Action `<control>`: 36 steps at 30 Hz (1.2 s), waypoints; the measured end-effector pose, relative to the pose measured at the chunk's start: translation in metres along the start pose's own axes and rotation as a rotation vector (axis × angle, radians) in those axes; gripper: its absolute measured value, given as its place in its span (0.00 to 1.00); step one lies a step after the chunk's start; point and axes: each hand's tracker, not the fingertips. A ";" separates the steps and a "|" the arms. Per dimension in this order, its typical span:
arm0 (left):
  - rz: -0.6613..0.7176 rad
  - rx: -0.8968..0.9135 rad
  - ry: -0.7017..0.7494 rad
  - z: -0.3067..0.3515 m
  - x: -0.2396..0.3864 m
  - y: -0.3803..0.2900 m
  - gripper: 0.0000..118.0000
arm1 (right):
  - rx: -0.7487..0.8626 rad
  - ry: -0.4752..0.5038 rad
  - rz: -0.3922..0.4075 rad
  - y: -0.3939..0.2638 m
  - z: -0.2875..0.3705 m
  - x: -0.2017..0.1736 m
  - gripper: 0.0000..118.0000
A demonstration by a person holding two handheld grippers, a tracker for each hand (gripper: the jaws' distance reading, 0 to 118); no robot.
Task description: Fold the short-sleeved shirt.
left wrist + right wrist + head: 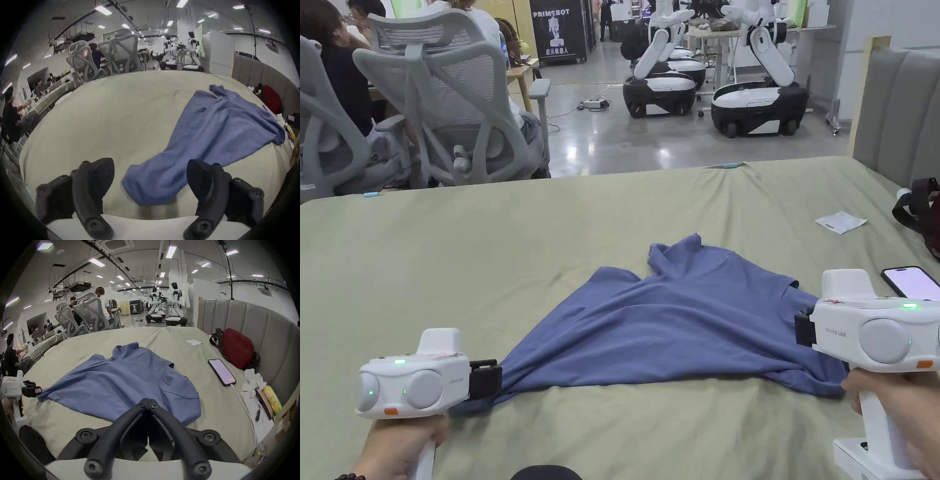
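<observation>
Lying on bed: blue shirt | left hand-held gripper jaws apart | right hand-held gripper clamped on shirt

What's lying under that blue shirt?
The shirt lies rumpled on a green sheet that shows bare all around it. The cloth itself hides whatever is directly beneath, so nothing more can be told.

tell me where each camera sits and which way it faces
Head view: above the near edge of the bed, looking down at the blue shirt; both hands and grippers show.
Left gripper view: on the left gripper, looking along the shirt; its jaws stand apart.
Right gripper view: on the right gripper, jaws together at the shirt's edge.
Both gripper views share the red bag.
</observation>
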 end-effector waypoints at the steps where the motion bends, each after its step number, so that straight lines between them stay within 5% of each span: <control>1: 0.008 -0.004 0.004 -0.004 -0.001 -0.001 0.77 | -0.001 -0.001 0.004 0.001 -0.002 -0.001 0.00; 4: 0.038 -0.028 -0.022 -0.019 -0.005 -0.004 0.69 | -0.010 0.000 0.015 0.004 -0.008 -0.002 0.00; 7: 0.062 -0.068 -0.041 -0.030 -0.004 -0.004 0.47 | -0.025 0.005 0.021 0.007 -0.020 -0.005 0.00; 8: 0.058 -0.063 -0.040 -0.031 -0.002 -0.003 0.34 | -0.028 0.005 0.025 0.008 -0.024 -0.007 0.00; 9: 0.046 -0.067 -0.060 -0.030 0.000 0.000 0.07 | -0.033 0.008 0.029 0.010 -0.028 -0.009 0.00; 10: 0.054 -0.071 -0.151 -0.028 0.003 0.005 0.02 | -0.038 0.013 0.034 0.011 -0.032 -0.012 0.00; 12: -0.010 -0.095 -0.058 -0.030 0.010 0.013 0.02 | -0.050 0.030 0.045 0.018 -0.043 -0.016 0.00; 20: -0.039 0.037 -0.099 -0.019 0.017 0.064 0.02 | -0.036 0.087 0.146 0.102 -0.115 -0.028 0.02; 21: -0.053 0.048 -0.092 -0.021 0.019 0.070 0.02 | -0.034 0.077 0.162 0.121 -0.129 -0.030 0.14; 22: -0.055 0.053 -0.092 -0.025 0.020 0.074 0.02 | -0.046 0.083 0.191 0.137 -0.145 -0.031 0.42; 23: -0.057 0.056 -0.096 -0.029 0.020 0.077 0.02 | -0.061 0.088 0.195 0.151 -0.165 -0.032 0.84; 24: -0.051 0.059 -0.101 -0.025 0.026 0.077 0.02 | -0.073 0.101 0.196 0.162 -0.181 -0.031 1.00; 27: -0.025 0.051 -0.115 -0.038 0.028 0.079 0.02 | -0.159 0.115 0.210 0.190 -0.227 -0.026 0.82; 32: -0.019 0.032 -0.118 -0.056 0.026 0.075 0.02 | -0.297 0.034 0.366 0.180 -0.298 -0.027 0.81; 36: -0.013 0.020 -0.117 -0.062 0.023 0.069 0.02 | -0.379 0.017 0.316 0.165 -0.333 -0.017 0.72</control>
